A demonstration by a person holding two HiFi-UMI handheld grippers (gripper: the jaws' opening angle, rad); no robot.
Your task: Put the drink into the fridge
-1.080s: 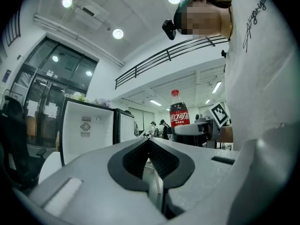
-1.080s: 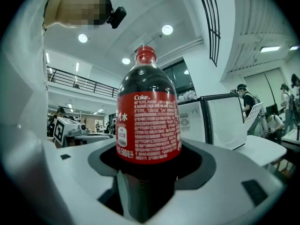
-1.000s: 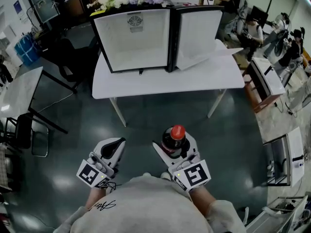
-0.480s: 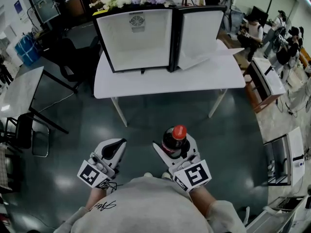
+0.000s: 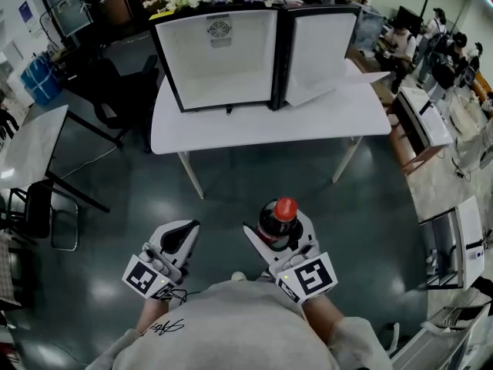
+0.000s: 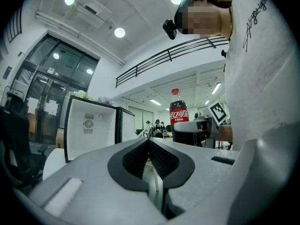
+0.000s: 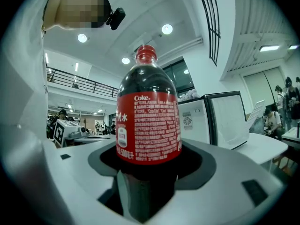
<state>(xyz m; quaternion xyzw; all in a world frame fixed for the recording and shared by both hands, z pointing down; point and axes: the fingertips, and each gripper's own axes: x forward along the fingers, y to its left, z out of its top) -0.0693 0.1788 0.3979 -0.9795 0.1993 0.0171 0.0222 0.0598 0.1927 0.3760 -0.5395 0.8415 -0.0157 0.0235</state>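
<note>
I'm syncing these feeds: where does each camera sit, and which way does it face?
Head view: on the head, steeply down at open fridge on table; torso shows.
Left gripper view: rides left gripper, along shut jaws toward fridge; torso shows.
Right gripper view: rides right gripper, along jaws clamping cola bottle; torso shows.
Shared: all show fridge and bottle.

In my head view, the open white box-shaped fridge point(image 5: 223, 56) stands on the white rectangular tabletop point(image 5: 323, 118), upper centre. Lower centre, the red-capped plastic cola bottle point(image 5: 279, 216) sits between my right hand-held gripper point(image 5: 279, 231) jaws; my left hand-held gripper point(image 5: 179, 236) lies just left of it.
</note>
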